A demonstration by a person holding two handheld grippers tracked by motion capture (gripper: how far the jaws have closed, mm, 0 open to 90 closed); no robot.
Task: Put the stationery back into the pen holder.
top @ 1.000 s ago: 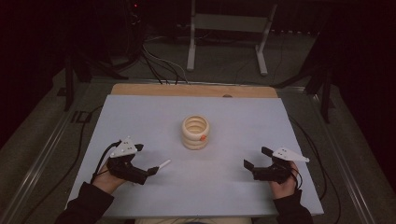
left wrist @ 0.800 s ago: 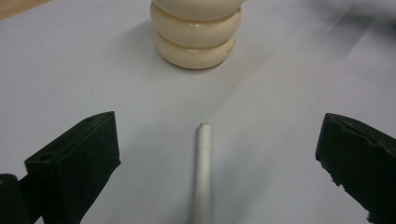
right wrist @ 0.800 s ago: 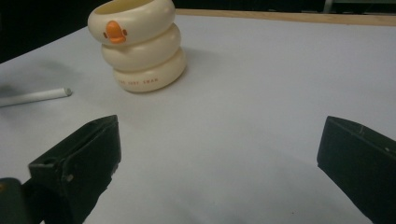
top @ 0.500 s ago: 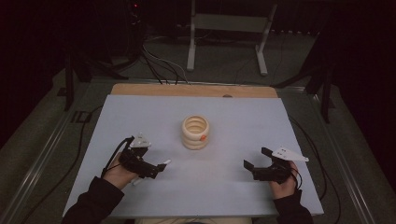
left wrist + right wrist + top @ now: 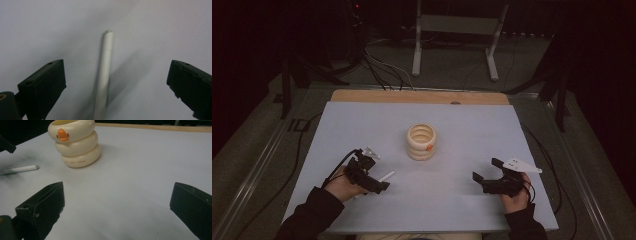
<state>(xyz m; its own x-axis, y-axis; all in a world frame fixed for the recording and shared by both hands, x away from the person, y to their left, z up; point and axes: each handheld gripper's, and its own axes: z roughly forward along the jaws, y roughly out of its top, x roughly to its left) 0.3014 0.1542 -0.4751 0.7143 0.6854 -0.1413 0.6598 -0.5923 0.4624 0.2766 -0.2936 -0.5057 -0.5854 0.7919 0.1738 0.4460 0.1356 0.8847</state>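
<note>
A white pen (image 5: 386,176) lies on the pale blue table (image 5: 362,125), to the left of a cream ringed cup (image 5: 421,141) with an orange duck mark. My left gripper (image 5: 373,175) hovers over the pen's near end. In the left gripper view the pen (image 5: 105,75) runs up between the wide-open jaws of the left gripper (image 5: 115,67), touching neither. My right gripper (image 5: 486,169) rests open at the front right. In the right gripper view, the right gripper (image 5: 116,192) faces the cup (image 5: 75,143) and the pen (image 5: 21,169), with nothing between its jaws.
A wooden strip (image 5: 419,96) edges the table's far side. Behind it, on the dark floor, are cables (image 5: 382,67) and a metal stand (image 5: 457,30). Bare tabletop lies between the two grippers and around the cup.
My left gripper has moved right and slightly forward until its jaws straddle the pen. The pen, the cup and the right gripper have stayed put.
</note>
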